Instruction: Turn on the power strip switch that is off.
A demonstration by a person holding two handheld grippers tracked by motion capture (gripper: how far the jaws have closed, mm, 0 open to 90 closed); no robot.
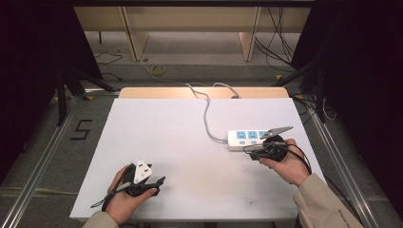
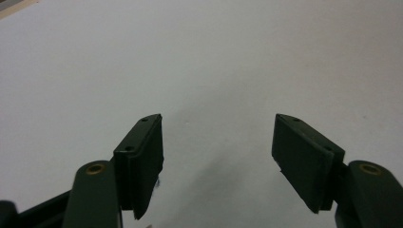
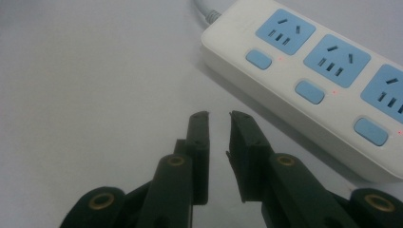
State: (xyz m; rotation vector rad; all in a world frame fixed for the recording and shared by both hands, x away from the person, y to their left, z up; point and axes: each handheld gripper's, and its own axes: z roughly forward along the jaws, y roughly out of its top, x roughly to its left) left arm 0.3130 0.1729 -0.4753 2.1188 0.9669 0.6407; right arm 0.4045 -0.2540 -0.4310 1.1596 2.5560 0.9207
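Across the white rectangular tabletop [image 1: 190, 142] that spreads out under both my hands, the one thing I'm working toward is the white plastic power strip with three blue sockets and three blue switches [image 1: 247, 138], lying on the right half with its grey cord [image 1: 207, 114] running off toward the far edge. Its long axis runs left to right across the table. My right gripper [image 3: 219, 116] is the nearer one by far: it sits just at the strip's near side, jaws drawn almost together with only a thin slit between them and nothing held, and in the right gripper view the strip lies ahead and to the right of the tips, the nearest blue rocker switch [image 3: 309, 91] just past them. I judge a short push forward and right would bring a jaw tip onto it. My left gripper [image 2: 218, 142] rests well apart at the near left, jaws spread wide over bare table, holding nothing.
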